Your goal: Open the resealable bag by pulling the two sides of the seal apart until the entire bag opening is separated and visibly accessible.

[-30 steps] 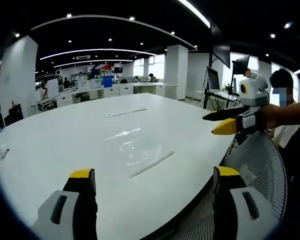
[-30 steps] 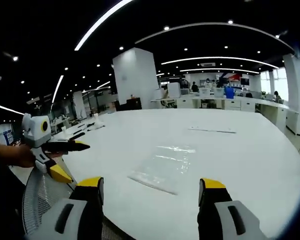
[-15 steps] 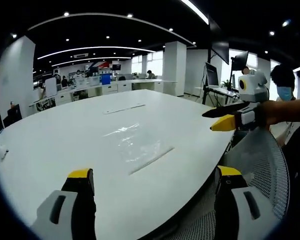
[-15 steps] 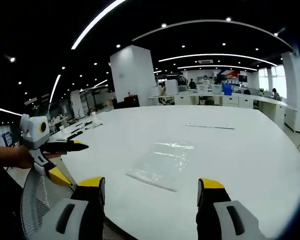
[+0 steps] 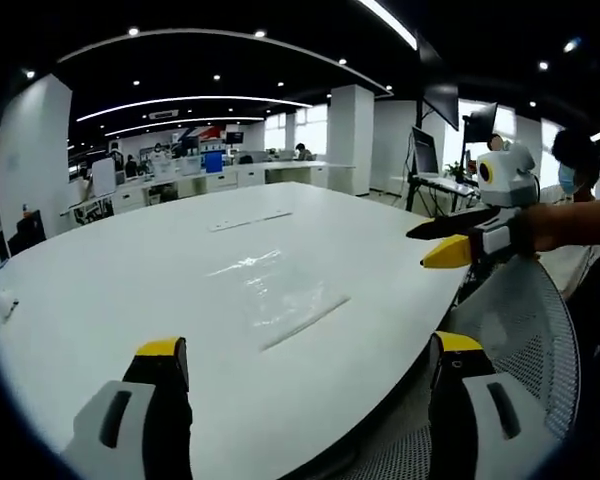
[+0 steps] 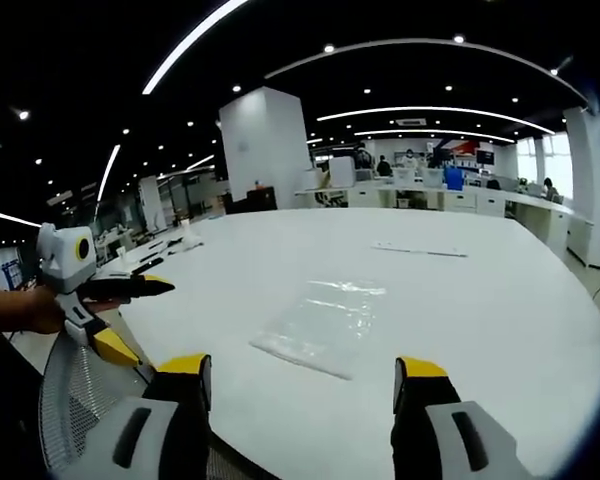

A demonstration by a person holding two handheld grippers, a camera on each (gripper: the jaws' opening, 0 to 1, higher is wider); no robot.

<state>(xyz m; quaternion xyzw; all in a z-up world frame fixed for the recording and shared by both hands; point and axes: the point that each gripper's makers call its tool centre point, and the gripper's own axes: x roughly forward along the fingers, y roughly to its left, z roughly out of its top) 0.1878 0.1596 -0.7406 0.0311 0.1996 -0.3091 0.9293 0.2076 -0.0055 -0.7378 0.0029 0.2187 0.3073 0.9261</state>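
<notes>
A clear resealable bag (image 5: 275, 293) lies flat on the white table (image 5: 110, 290), its seal edge toward the near side. It also appears as the bag (image 6: 325, 325) in the right gripper view. My left gripper (image 5: 310, 362) stands open above the table's near edge, short of the bag, holding nothing. My right gripper (image 6: 298, 380) is open too, hovering before the bag with nothing between its jaws. The right gripper (image 5: 450, 240) enters the left gripper view from the right, held in a hand; the left gripper (image 6: 120, 315) shows at the left of the right gripper view.
A thin flat strip (image 5: 248, 219) lies farther back on the table (image 6: 500, 320); the same strip (image 6: 420, 250) shows in the right gripper view. A mesh chair back (image 5: 525, 330) stands by the table edge. Desks, monitors and people fill the office behind.
Both views have shifted only slightly with the hands. The bag lies as before, and both grippers stay open.
</notes>
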